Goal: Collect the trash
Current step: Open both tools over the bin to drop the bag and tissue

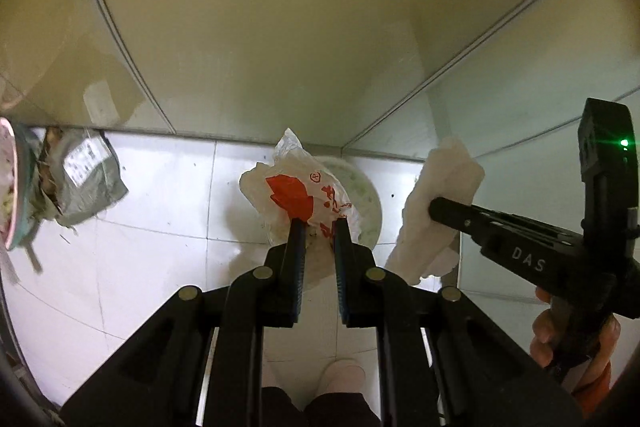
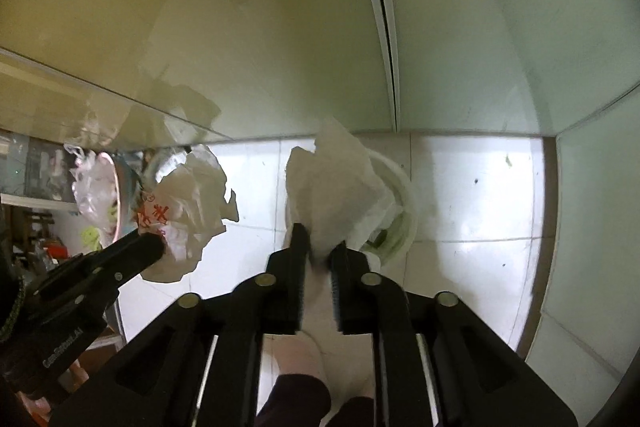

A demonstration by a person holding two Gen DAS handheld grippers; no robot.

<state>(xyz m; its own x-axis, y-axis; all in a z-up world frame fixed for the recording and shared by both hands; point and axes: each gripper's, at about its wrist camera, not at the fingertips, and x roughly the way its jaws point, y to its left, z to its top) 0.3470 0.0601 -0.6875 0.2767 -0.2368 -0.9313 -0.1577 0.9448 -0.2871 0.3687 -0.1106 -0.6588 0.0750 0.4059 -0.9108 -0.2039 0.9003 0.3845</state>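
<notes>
White floor tiles point(image 1: 160, 195) and pale glossy wall panels point(image 1: 260, 27) meeting in a corner, both cameras looking steeply down.

Left claw point(image 1: 318, 223): jaws pressed together on a crumpled plastic bag point(image 1: 308, 191) with red print, so it is pinching the bag. Same bag shows in the right view point(image 2: 188, 211), hanging from the left claw point(image 2: 158, 247) above the floor.

Right claw point(image 2: 320, 239): jaws nearly together, pinching a wad of white paper napkin point(image 2: 336, 187); the pads look to be on it, though the wad covers the tips. From the left view the right claw point(image 1: 434, 207) holds that napkin point(image 1: 436, 207) off the floor, a hand point(image 1: 576, 335) on its handle.

Below both claws sits a round white bin point(image 1: 368, 203), rim also seen in the right view point(image 2: 404, 211), on the tiles near the wall corner. Bag looks above its opening, napkin at or just beside its edge. Off to the left: a grey parcel bag point(image 1: 88, 175) and more rubbish on the floor, plus a pink-rimmed bowl point(image 1: 10, 187) at frame edge. Person's shoe point(image 1: 344, 375) at bottom.

Risks, as judgement:
1. Napkin may sit off-centre, so letting go could drop it outside the rim.
2. Light bag can cling to a pad or drift sideways on release.
3. 2 claws close together over 1 small opening could bump, or knock the bin over.
4. Grey parcel bag not yet collected.
</notes>
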